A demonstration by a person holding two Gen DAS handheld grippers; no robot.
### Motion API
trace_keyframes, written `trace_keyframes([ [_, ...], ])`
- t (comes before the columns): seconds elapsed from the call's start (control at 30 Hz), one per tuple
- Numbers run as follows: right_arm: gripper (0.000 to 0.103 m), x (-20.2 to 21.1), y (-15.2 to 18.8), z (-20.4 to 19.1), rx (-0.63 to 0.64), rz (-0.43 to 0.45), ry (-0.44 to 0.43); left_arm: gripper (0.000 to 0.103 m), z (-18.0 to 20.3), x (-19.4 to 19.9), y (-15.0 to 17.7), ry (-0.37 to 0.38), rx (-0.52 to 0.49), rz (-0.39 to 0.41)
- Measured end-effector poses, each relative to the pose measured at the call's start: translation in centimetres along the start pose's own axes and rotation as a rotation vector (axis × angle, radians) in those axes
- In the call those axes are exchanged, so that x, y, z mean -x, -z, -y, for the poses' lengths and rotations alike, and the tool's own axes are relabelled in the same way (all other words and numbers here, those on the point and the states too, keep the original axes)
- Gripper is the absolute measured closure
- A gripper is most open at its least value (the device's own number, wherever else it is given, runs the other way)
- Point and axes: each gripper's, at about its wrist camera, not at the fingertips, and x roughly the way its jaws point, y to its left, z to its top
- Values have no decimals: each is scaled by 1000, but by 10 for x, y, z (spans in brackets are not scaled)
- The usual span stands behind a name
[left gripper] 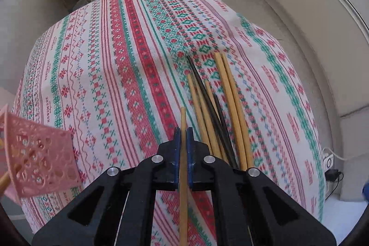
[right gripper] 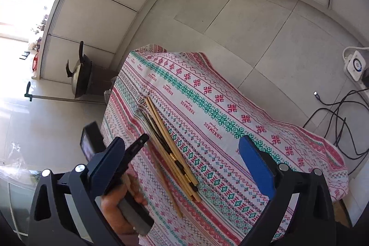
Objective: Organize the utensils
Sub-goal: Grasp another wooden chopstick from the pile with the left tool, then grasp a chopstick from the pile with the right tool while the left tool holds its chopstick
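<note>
Blur softened the pink perforated basket (left gripper: 39, 158) at the left wrist view's 8 o'clock edge, where the frame cut it off; a pale stick end poked from beneath it, too smeared to identify. The left gripper (left gripper: 183, 130) pointed forward over the table, its blue-padded jaws closed together on one light wooden chopstick (left gripper: 183, 167), which ran straight between them and out of frame at 6 o'clock. Just to its right, toward 1 o'clock, lay the loose pile of chopsticks (left gripper: 219, 107): slim round sticks, most pale bamboo, some black, fanned on the woven tablecloth (left gripper: 115, 57) with red, green and pink bands.

In the right wrist view the right gripper (right gripper: 184, 153) hovered tilted above the table, its blue-padded jaws spread wide apart and gripping nothing, the same pile (right gripper: 170, 149) visible between them. The person's left hand (right gripper: 122, 206) at 7 o'clock was largely hidden behind the near jaw, wrapped around the other tool's dark handle. A dark wok (right gripper: 80, 77) sat on a stand beyond the table at 10 o'clock.
</note>
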Motion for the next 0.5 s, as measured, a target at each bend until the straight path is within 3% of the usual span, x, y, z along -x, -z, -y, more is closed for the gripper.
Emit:
trace_keyframes([
  [0.13,7,-32,-9,-30,144,4,103,99,13,53,59,23,-156,108],
  [0.23,11,-72,-20,-53,234,-42,125,99,0,95,101,66,-191,191],
  [0.37,44,-125,-33,-83,322,-131,111,99,-21,135,144,112,-194,271],
  [0.43,50,-146,-35,-96,356,-146,132,99,-31,151,156,131,-187,296],
  [0.5,66,-167,-36,-105,378,-177,142,99,-40,163,166,143,-175,328],
])
